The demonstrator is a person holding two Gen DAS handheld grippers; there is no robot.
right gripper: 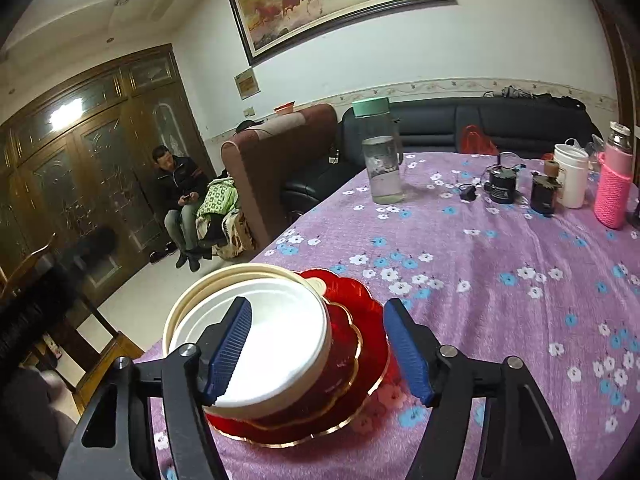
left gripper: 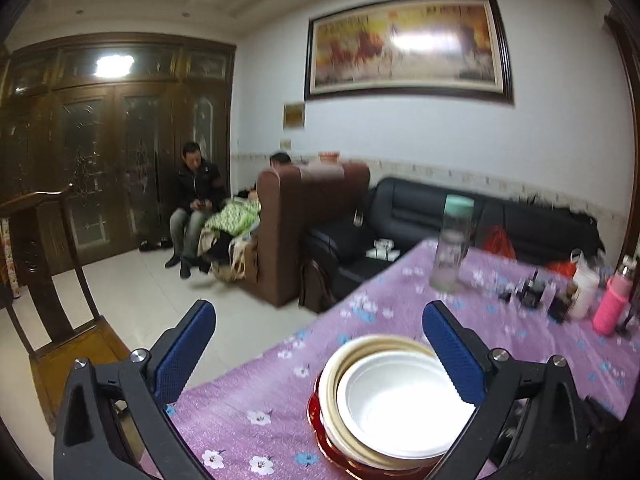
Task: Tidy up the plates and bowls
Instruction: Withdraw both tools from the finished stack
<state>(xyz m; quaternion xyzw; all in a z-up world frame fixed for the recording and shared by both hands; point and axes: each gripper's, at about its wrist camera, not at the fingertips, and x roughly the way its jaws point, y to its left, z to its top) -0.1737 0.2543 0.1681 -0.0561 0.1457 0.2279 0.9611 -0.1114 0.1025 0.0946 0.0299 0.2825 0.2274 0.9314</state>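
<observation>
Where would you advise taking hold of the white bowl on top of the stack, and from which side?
Grip the white bowl by its rim, from above on the right side. It sits nested in a cream bowl on red plates, so only the rim is exposed, and the open right claw already straddles it there.

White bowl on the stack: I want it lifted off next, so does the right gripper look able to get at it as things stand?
Probably yes. The right gripper is open just above the white bowl, one jaw over its inside, the other outside its rim, and nothing lies between them.
</observation>
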